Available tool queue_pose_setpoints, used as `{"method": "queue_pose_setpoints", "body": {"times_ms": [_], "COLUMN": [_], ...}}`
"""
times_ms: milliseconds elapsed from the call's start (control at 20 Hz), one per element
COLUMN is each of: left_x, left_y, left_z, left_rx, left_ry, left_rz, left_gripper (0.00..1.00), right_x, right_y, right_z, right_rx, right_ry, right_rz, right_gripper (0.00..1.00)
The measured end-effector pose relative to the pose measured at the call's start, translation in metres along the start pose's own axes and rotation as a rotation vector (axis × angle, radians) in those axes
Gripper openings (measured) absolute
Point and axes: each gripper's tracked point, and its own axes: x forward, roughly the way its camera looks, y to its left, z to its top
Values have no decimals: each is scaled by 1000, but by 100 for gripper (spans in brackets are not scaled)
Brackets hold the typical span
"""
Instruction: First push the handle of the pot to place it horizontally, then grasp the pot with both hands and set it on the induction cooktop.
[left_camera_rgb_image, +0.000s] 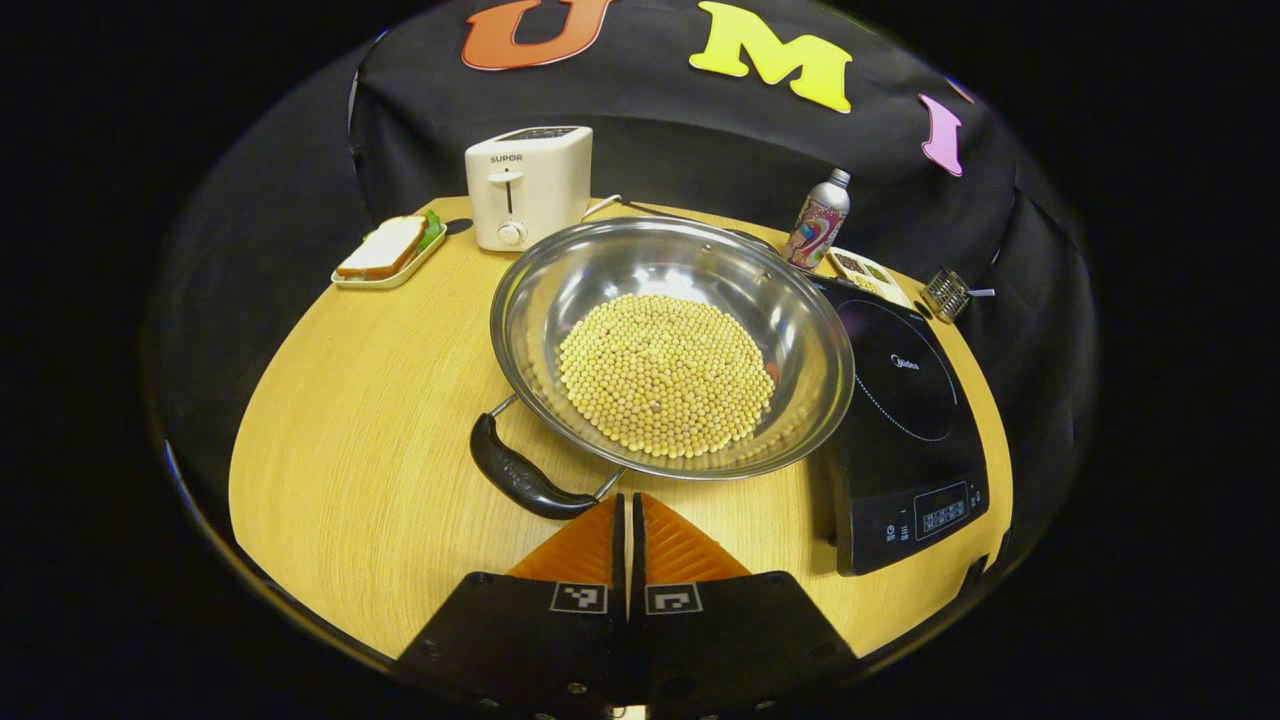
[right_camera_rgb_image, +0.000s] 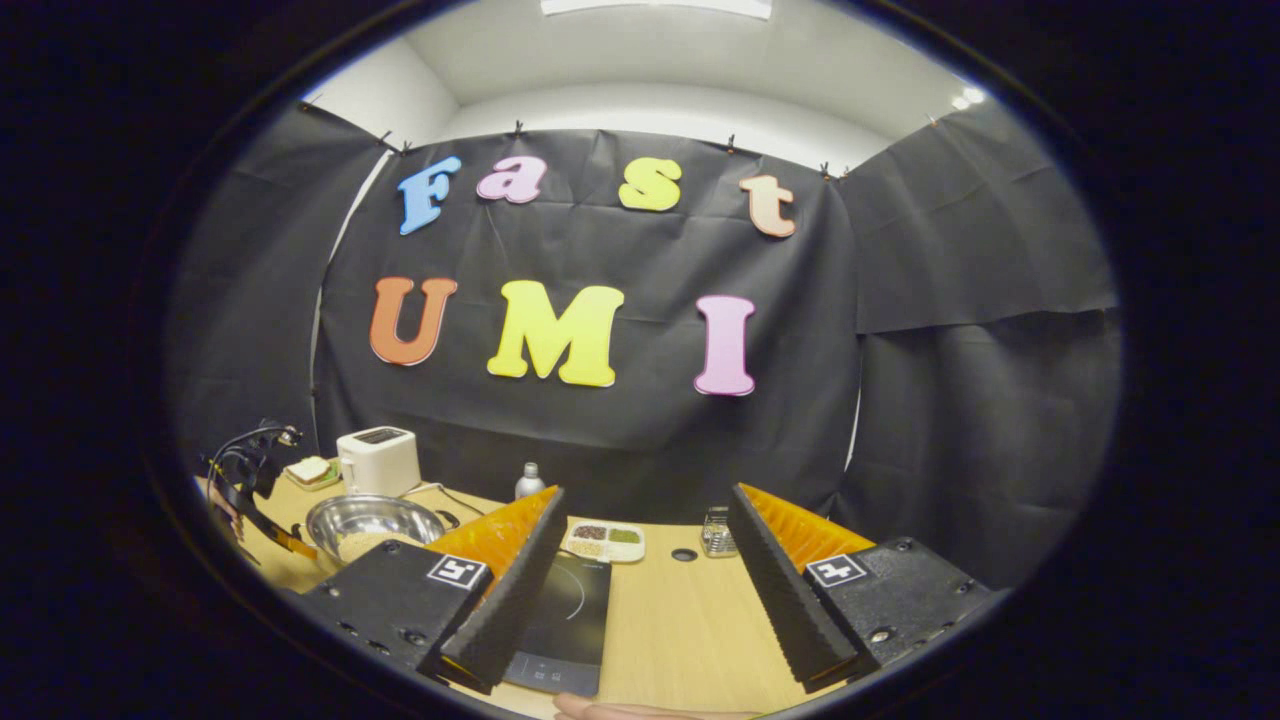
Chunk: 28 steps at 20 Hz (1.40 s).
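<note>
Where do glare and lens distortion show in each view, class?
Left gripper view: glare streaks the shiny steel pot's inner wall, and the round wooden table's edge bows strongly. Right gripper view: a bright ceiling light burns out; the black cloth wall curves.

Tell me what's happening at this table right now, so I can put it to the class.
A person is working with a gripper in each hand. The left gripper, shut and holding nothing, sits close to the black handle of a steel pot full of yellow beans, which stands on the wooden table beside the induction cooktop, overlapping its left edge. The right gripper hangs open, higher up and farther back. A toaster, a sandwich and a bottle stand behind.
</note>
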Motion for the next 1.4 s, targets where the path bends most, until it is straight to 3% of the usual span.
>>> {"method": "queue_pose_setpoints", "body": {"times_ms": [50,100,150,200,250,550,600,650,700,750,800,850,950,1000,1050,1400], "left_x": [1,0,0,1,1,16,19,20,22,24,28,30,36,39,41,53], "left_y": [5,11,16,22,27,60,67,72,76,79,85,87,94,97,99,109], "left_z": [3,4,8,13,16,35,40,44,48,52,56,61,67,69,72,90], "left_rx": [-5,-17,-34,-49,-59,-81,-73,-74,-75,-82,-91,-96,-98,-91,-79,-38], "left_ry": [-1,-4,-13,-21,-20,-14,-13,-11,-9,-6,-4,0,2,-1,-1,0], "left_rz": [-2,-1,3,6,5,56,69,77,80,84,90,95,112,117,121,150], "left_gripper": [0,10,0,10,0,0,11,10,0,0,10,0,0,10,0,0], "right_x": [2,4,8,10,12,32,36,39,43,45,46,48,52,53,55,64], "right_y": [2,4,5,7,9,23,25,27,27,27,28,28,30,30,31,56], "right_z": [3,7,10,14,17,23,24,25,24,23,24,23,21,18,17,8], "right_rx": [5,9,13,17,22,43,43,42,40,37,36,38,42,43,47,94], "right_ry": [-1,-1,0,-1,-4,6,9,12,15,19,22,24,32,40,47,55], "right_rz": [2,4,5,6,8,18,24,25,24,21,21,20,19,18,18,71], "right_gripper": [97,97,96,97,100,97,100,97,97,97,96,97,97,97,97,98]}}
